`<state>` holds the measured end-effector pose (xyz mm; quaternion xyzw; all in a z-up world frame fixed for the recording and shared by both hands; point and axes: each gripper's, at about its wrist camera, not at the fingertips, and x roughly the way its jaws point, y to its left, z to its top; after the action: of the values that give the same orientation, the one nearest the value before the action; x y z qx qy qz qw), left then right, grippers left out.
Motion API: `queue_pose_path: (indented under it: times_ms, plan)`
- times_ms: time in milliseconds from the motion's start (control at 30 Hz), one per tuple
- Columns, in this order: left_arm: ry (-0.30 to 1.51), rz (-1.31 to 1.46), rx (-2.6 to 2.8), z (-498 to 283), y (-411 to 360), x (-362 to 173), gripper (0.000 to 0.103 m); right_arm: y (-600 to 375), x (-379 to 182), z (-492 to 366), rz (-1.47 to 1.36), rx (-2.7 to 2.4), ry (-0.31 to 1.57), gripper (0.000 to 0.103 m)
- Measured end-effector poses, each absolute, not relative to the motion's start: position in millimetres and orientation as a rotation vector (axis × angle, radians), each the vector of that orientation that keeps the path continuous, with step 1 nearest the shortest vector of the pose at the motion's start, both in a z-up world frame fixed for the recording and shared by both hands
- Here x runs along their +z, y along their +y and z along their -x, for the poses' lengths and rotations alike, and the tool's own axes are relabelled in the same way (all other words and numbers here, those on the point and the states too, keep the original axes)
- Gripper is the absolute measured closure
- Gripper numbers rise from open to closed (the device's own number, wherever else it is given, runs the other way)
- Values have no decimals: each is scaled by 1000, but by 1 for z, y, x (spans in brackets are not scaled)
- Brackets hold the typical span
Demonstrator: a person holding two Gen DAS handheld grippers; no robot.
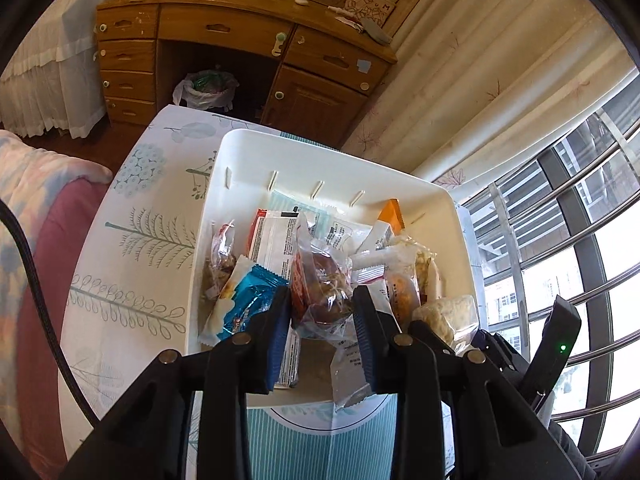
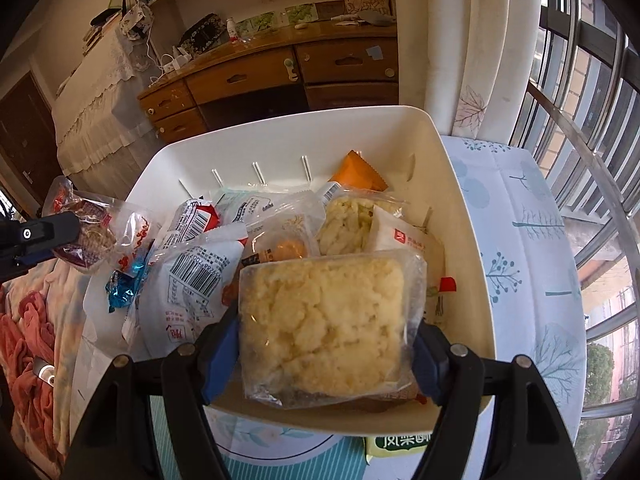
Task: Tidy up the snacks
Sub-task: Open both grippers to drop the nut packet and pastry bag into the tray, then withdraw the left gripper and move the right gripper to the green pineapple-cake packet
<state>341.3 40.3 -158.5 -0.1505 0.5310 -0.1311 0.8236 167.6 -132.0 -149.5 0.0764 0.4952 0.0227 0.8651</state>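
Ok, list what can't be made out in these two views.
- Left wrist view: the tips of the left gripper are covered by the brown pastry packet it holds.
- Right wrist view: the crumbly yellow packet in the right gripper blocks the near part of the white bin.
- Right wrist view: the green packet is cut off by the bin's near wall.
- Both views: packet print is too small to read.

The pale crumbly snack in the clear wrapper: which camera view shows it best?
The right wrist view shows the pale crumbly snack best: it fills the centre, held between the blue pads of the right hand-held gripper above the white bin. The left wrist view shows only a small part, at the right, partly hidden.
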Motion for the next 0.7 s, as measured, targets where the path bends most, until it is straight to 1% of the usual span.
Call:
queue_pose_path:
  times_ms: [33, 67, 100, 133, 167, 200, 267, 300, 467, 700]
  plan:
    - [1131, 318, -273, -342, 39, -159, 73, -132, -149, -168, -163, 45, 1040, 28]
    - [1131, 315, -268, -341, 38, -160, 69, -132, -149, -168, -166, 44, 1044, 27]
    - [1132, 316, -269, -341, 37, -160, 61, -132, -148, -167, -169, 42, 1050, 26]
    - [1130, 320, -279, -340, 36, -159, 55, -132, -147, -166, -175, 43, 1054, 25]
    - [1121, 321, -283, -338, 36, -156, 44, -133, -146, -165, -181, 43, 1055, 23]
    - [1110, 318, -279, -336, 35, -154, 34, -133, -143, -163, -185, 39, 1050, 20]
    - [1094, 300, -255, -331, 33, -148, 28, -135, -137, -159, -192, 42, 1033, 17]
    - [1097, 289, -237, -328, 32, -145, 26, -136, -133, -158, -197, 48, 1027, 16]
    - [1127, 304, -159, -310, 33, -139, 25, -139, -112, -143, -198, 68, 989, 15]
    - [1101, 312, -76, -259, 34, -125, 23, -150, -89, -114, -203, 101, 940, 15]
